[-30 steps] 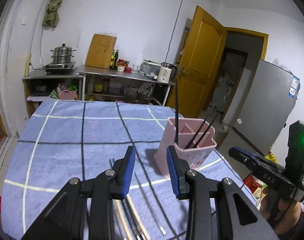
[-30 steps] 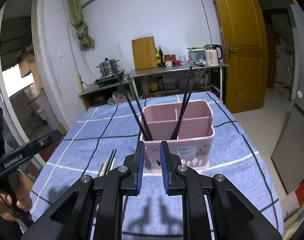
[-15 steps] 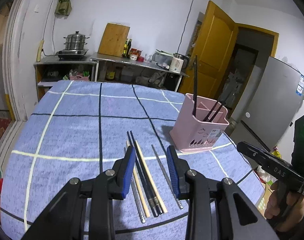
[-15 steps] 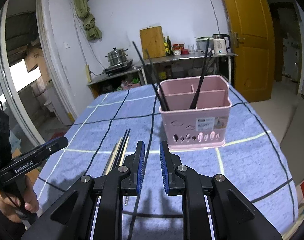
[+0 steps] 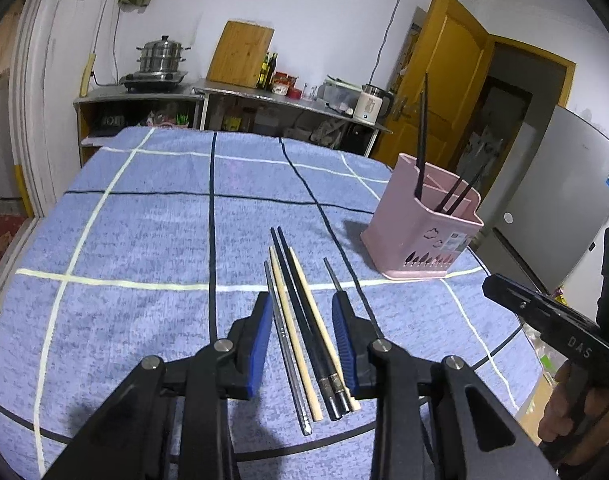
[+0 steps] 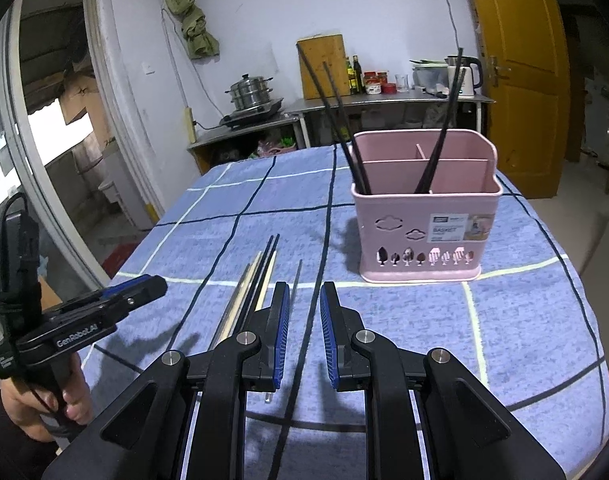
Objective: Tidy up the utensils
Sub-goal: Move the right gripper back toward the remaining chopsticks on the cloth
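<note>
A pink utensil basket (image 5: 422, 232) (image 6: 424, 216) stands on the blue checked tablecloth and holds several black chopsticks. Several loose chopsticks, black, pale wood and metal, lie side by side on the cloth (image 5: 304, 320) (image 6: 252, 284). One thin metal chopstick (image 5: 331, 276) (image 6: 296, 276) lies apart to their right. My left gripper (image 5: 302, 344) is open and empty, hovering over the near ends of the loose chopsticks. My right gripper (image 6: 304, 336) is open and empty, just right of the bundle, in front of the basket.
The table's near edge and right edge are close (image 6: 584, 360). Behind the table a metal counter (image 5: 240, 92) carries a steamer pot, a cutting board, bottles and a kettle. A yellow door (image 5: 436, 80) and a grey fridge (image 5: 552, 192) stand to the right.
Both grippers have drawn back from the basket toward the table's near edge and lowered. The left one now sits over the loose chopsticks. The right jaws have opened wider.
</note>
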The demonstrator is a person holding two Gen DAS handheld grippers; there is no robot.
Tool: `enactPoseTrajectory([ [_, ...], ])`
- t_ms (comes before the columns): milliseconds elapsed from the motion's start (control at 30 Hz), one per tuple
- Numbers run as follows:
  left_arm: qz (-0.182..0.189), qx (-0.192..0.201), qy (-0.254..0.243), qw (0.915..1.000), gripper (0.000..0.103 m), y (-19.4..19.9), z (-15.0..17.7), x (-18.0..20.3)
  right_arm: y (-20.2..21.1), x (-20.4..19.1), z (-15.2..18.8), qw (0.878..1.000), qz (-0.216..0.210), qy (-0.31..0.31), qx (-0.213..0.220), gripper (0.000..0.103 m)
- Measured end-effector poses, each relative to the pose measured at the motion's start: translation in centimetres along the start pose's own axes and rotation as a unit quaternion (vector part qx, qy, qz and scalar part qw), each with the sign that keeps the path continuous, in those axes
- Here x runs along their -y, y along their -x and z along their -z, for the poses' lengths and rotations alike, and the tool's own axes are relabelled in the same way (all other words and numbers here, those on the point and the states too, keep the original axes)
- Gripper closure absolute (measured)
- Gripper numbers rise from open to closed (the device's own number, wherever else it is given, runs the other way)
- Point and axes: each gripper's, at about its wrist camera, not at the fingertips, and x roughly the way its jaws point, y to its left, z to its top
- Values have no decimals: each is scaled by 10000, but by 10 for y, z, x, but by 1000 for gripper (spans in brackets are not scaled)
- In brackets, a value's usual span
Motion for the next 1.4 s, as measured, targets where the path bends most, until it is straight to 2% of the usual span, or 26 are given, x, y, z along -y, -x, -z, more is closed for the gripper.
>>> enactPoseTrajectory([
  [667, -338, -679, 16, 9971, 73, -93, 1, -22, -59, -1, 9, 9983, -121, 80, -572, 87],
  [1000, -466, -841, -71, 9953, 73, -111, -3, -19, -70, -1, 8, 9978, -113, 66, -650, 87],
  [1267, -702, -924, -317, 9927, 74, -116, -5, -13, -68, -3, 6, 9980, -119, 86, -620, 87],
  [1333, -747, -940, -376, 9921, 75, -116, -5, -12, -69, -3, 6, 9980, -118, 90, -618, 87],
  [1400, -805, -962, -434, 9912, 81, -115, -5, -11, -70, -4, 5, 9979, -129, 83, -623, 87],
])
